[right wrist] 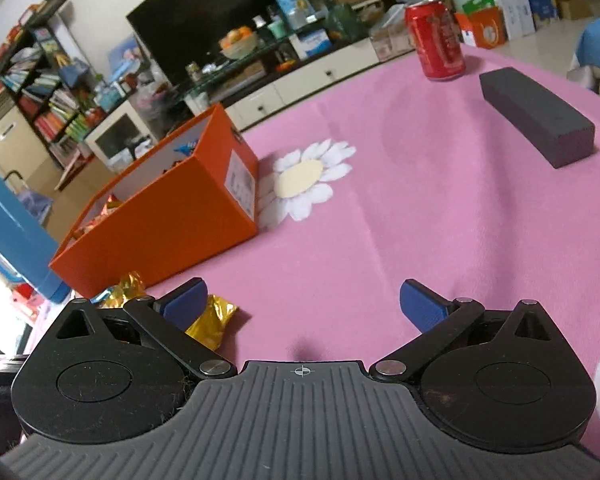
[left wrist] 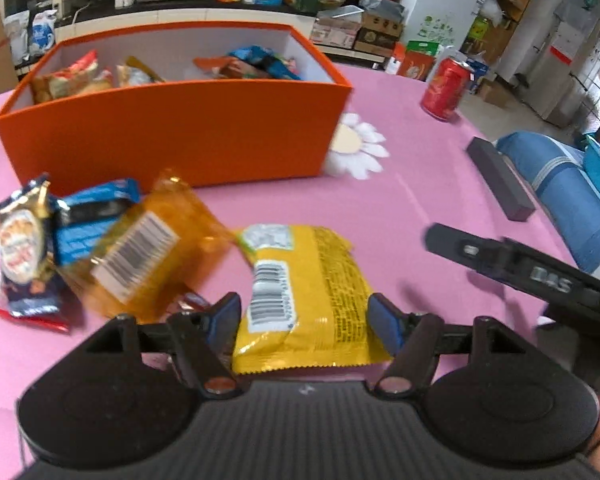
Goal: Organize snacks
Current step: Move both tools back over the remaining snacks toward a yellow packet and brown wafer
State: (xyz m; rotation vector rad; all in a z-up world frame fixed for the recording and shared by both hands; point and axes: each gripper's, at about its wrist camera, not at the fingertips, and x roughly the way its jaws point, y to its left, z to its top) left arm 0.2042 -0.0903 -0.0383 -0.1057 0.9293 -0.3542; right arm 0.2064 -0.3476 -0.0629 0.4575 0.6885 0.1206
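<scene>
An orange box (left wrist: 172, 128) holding several snack packets stands on the pink tablecloth; it also shows in the right wrist view (right wrist: 160, 216). In front of it lie a yellow packet (left wrist: 300, 292), an orange packet (left wrist: 152, 252), a blue packet (left wrist: 88, 220) and a dark blue and gold packet (left wrist: 22, 256). My left gripper (left wrist: 304, 316) is open, its pads on either side of the yellow packet's near end, apart from it. My right gripper (right wrist: 304, 304) is open and empty over bare cloth; a gold wrapper (right wrist: 212, 322) lies by its left finger. Its finger shows in the left wrist view (left wrist: 500, 256).
A red can (left wrist: 446, 88) stands at the far right of the table, also in the right wrist view (right wrist: 436, 40). A dark grey block (right wrist: 536, 116) lies near the right table edge. A daisy print (right wrist: 304, 178) marks the cloth beside the box. A blue chair (left wrist: 572, 200) stands right of the table.
</scene>
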